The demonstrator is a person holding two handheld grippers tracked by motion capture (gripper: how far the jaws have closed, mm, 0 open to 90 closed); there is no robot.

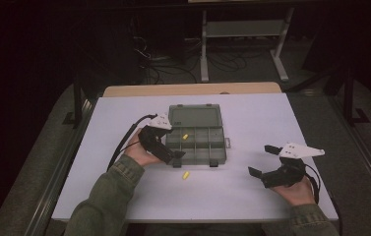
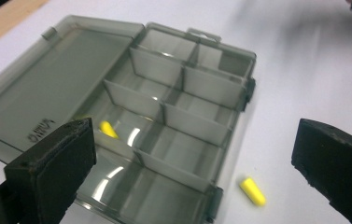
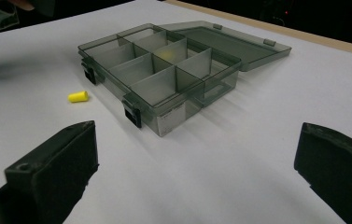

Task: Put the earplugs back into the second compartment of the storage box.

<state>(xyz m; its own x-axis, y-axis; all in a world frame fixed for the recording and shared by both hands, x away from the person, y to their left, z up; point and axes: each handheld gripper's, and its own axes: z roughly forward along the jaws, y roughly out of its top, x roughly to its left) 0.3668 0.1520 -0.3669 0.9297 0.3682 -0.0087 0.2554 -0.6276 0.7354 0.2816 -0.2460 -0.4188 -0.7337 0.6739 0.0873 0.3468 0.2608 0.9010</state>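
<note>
Your left claw stood wide and empty over the near-left corner of the open organizer box, whose lid lay flat on the far side. One yellow earplug already lay in a compartment next to the lid hinge; the second earplug lay on the tabletop, just in front of the box's near wall. Your right claw also stood wide and empty, well to the right of the box. To do the step well, you likely needed to lower the left claw squarely over the loose earplug and close gently across its width. Embossed lettering on the lid was too unclear to read.
</note>
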